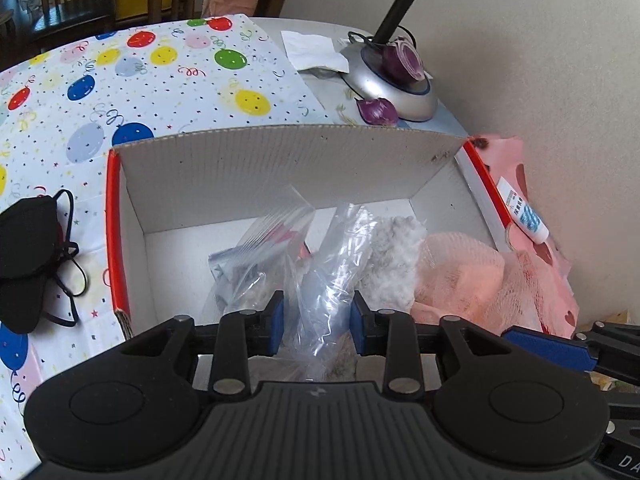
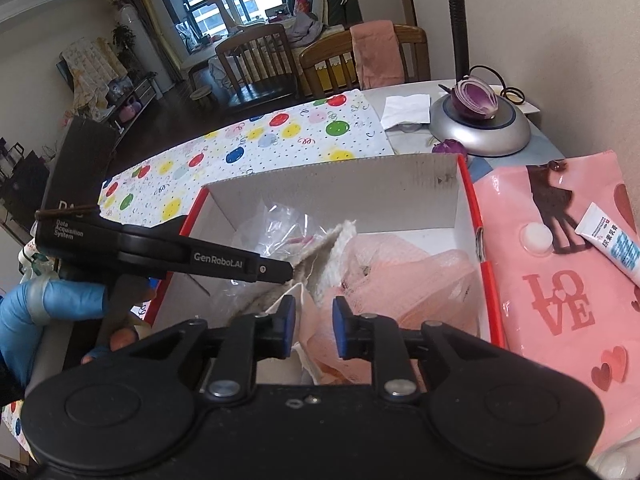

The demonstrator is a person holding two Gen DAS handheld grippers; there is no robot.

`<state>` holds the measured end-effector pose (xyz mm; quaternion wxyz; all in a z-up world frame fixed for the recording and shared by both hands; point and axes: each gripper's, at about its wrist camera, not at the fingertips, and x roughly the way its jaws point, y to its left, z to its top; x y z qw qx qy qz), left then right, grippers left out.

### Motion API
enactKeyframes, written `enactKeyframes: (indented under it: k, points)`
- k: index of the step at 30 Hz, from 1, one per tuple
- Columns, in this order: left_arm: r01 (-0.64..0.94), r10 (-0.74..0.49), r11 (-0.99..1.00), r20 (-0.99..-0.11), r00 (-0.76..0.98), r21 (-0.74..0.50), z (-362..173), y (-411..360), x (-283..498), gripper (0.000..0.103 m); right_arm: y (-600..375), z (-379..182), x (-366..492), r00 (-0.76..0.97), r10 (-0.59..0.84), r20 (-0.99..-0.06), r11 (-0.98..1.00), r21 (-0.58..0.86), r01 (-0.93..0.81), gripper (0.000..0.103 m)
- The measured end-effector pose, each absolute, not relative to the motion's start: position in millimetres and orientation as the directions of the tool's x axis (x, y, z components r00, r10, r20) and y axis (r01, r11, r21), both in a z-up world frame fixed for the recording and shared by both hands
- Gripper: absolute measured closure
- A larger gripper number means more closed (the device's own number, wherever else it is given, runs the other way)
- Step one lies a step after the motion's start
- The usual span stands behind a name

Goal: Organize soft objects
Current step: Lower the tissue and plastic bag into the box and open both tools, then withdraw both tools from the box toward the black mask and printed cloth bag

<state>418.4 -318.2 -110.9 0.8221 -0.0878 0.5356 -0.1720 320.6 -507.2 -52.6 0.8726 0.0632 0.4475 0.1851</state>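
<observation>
**Both grippers low over the box as soft items settle inside**

A white corrugated cardboard box with red outer sides (image 1: 280,160) sits on the counter, which is partly covered by a balloon-print cloth (image 1: 160,68). It serves as the collecting place: inside lie a crumpled clear plastic bag (image 1: 320,264), a fluffy white-grey rag (image 1: 394,256) and a peach mesh net wrapped around something soft and pink (image 1: 472,276).

The left gripper (image 1: 318,316) points down into the box with the clear bag rising between its jaws. The blue pads stand a little apart on either side of the plastic; whether they still pinch it I cannot tell, though the gap suggests a loose hold or a release.

The right gripper (image 2: 314,328) hovers over the near edge of the mesh net (image 2: 400,280), jaws parted, with net and pale cloth showing between them but no pad visibly pressing. This reads as a drop-off just made.

Still outside the box are two black face masks with ear loops (image 1: 32,256) on the cloth to the left, likely the next soft things to gather. A pink "LOVE" printed bag (image 2: 560,280) with a small white tube (image 2: 612,244) on it lies to the right.
</observation>
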Motion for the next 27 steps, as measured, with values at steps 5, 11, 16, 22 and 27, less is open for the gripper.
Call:
enactKeyframes:
  k: [5, 11, 16, 22, 27]
  points:
    - [0.213, -0.378, 0.924, -0.838, 0.394, -0.317, -105, -318, 409, 0.036, -504, -53, 319, 0.528, 0.378, -0.760, 0.924, 0.270, -0.273, 0.077]
    - [0.237, -0.376, 0.924, -0.821, 0.430, -0.299, -90, -313, 393, 0.036, -502, -52, 316, 0.534, 0.381, -0.755, 0.922, 0.267, -0.281, 0.066]
    - [0.247, -0.393, 0.919, -0.784, 0.481, -0.309, -72, -298, 376, 0.036, -500, -42, 311, 0.555, 0.387, -0.736, 0.919, 0.261, -0.295, 0.059]
    - [0.226, -0.390, 0.921, -0.739, 0.549, -0.318, -50, -268, 352, 0.036, -488, -26, 302, 0.577, 0.400, -0.712, 0.912, 0.247, -0.328, 0.052]
    - [0.198, -0.381, 0.922, -0.702, 0.601, -0.331, -31, -234, 331, 0.036, -469, -10, 290, 0.596, 0.417, -0.687, 0.904, 0.243, -0.352, 0.047]
